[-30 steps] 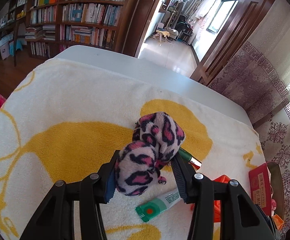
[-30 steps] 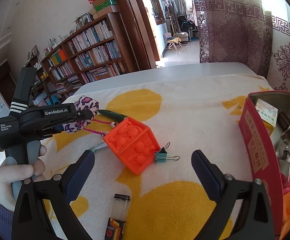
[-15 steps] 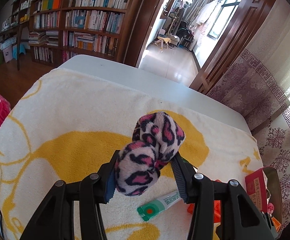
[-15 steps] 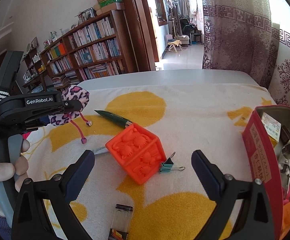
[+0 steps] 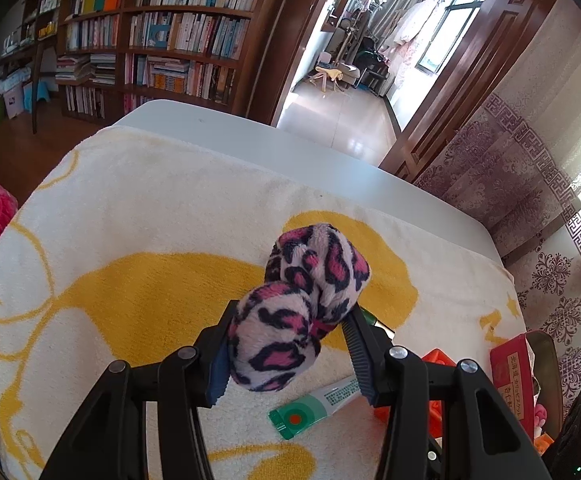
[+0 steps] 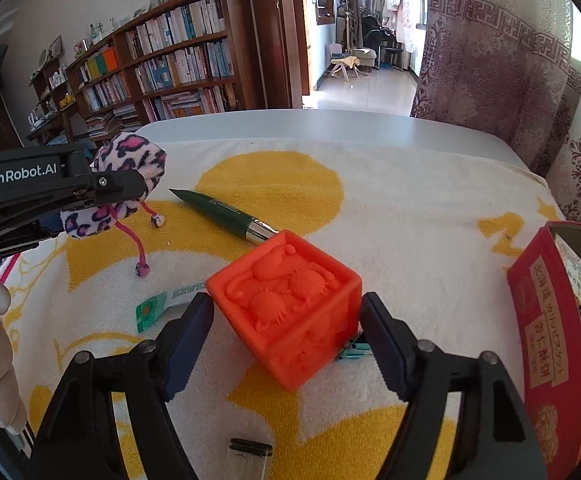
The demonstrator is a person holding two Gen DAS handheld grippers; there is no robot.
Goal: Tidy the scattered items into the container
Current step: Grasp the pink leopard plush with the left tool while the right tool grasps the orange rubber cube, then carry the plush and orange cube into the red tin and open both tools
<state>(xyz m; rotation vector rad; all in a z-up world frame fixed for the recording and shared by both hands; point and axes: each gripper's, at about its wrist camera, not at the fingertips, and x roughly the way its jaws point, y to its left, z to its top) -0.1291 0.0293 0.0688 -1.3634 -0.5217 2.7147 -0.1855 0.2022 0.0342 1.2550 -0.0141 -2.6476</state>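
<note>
Cube (image 6: 290, 312) sits between the right gripper's (image 6: 286, 336) jaws, which are closing, pads not yet pressing. Left gripper (image 5: 286, 356) is clamped on the plush (image 5: 298, 320), lifted. Tin (image 6: 546, 344) right of the jaws is part-filled. Left on the towel (image 6: 410, 216): pen (image 6: 218, 212), tube (image 6: 162, 308), clip (image 6: 350, 350).

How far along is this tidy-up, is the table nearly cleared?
Partly. The red tin already holds a few things. In hand: the left gripper is shut on the leopard-print plush, lifted off the towel, and the right gripper is closing around the orange cube. Left on the towel: green pen, small tube, binder clip, and a small clear case.
</note>
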